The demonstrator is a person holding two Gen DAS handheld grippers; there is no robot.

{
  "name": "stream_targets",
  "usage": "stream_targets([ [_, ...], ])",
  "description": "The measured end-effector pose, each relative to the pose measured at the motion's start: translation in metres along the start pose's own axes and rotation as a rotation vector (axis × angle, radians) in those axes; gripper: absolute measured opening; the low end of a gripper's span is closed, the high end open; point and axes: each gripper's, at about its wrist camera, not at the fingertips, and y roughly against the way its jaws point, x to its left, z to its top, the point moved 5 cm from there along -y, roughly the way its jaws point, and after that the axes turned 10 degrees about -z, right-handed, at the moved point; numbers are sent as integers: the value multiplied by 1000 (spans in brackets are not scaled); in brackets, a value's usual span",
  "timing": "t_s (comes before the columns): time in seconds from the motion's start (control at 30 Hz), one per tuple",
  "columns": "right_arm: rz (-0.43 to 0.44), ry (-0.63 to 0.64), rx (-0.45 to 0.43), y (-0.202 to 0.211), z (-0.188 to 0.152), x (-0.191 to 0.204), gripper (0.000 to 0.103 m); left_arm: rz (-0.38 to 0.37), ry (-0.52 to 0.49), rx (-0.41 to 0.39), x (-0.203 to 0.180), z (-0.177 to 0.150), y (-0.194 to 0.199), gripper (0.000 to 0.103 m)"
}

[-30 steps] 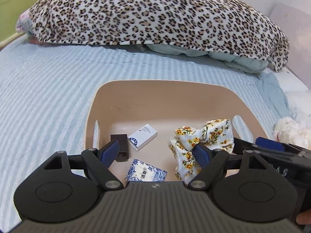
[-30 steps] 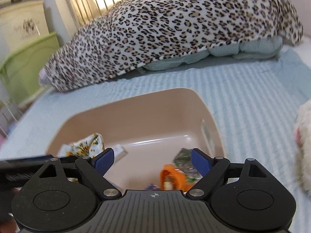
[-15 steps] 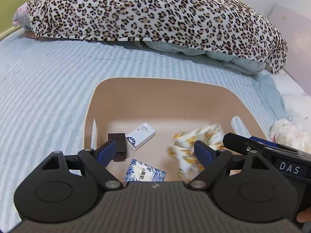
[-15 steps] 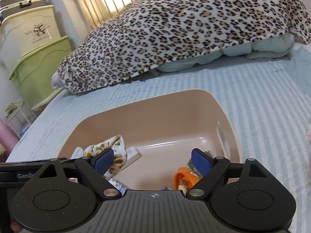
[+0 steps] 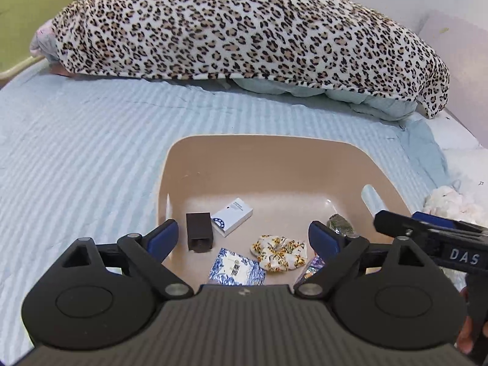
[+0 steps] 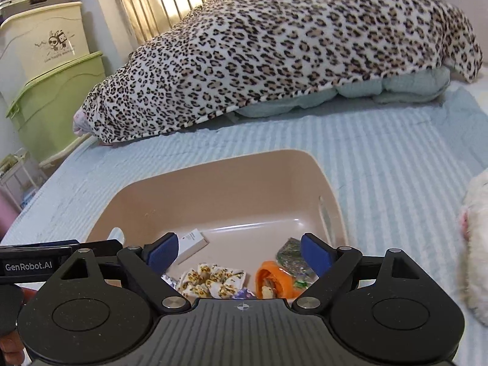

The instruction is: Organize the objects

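A beige plastic bin [image 5: 231,152] [image 6: 213,177] sits on the striped bed. A yellow floral scrunchie [image 5: 279,253] [image 6: 210,282] lies loose on its floor. Beside it lie a white box [image 5: 233,216] [image 6: 192,244], a dark brown box [image 5: 199,231], a blue patterned packet [image 5: 236,270], a green packet [image 5: 340,224] [image 6: 289,256] and an orange item [image 6: 271,280]. My left gripper [image 5: 244,238] is open and empty above the bin's near side. My right gripper [image 6: 239,251] is open and empty over the bin, and shows at the right of the left wrist view [image 5: 427,231].
A leopard-print blanket [image 5: 244,30] [image 6: 289,55] is heaped across the far side of the bed. A white plush toy [image 5: 448,201] [image 6: 475,244] lies right of the bin. Green and cream storage boxes [image 6: 52,76] stand left of the bed.
The floral scrunchie was held up between my left gripper's fingers; it has dropped onto the bin floor. Both grippers have pulled back and up a little.
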Motion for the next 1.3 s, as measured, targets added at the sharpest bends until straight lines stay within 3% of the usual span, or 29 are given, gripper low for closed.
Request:
stream_targets([
  [0.47,-54,18,-55,95,-15,-17,90,50,-75,-17,-29,-34,69,93],
  [0.97,-107,18,-68,165,-74,-46,90,104,-109,-30,-48,-95,133,94],
  [1.3,-107,61,-95,200,-101,-37,90,96,-128,-18,-63,-122,163,94],
])
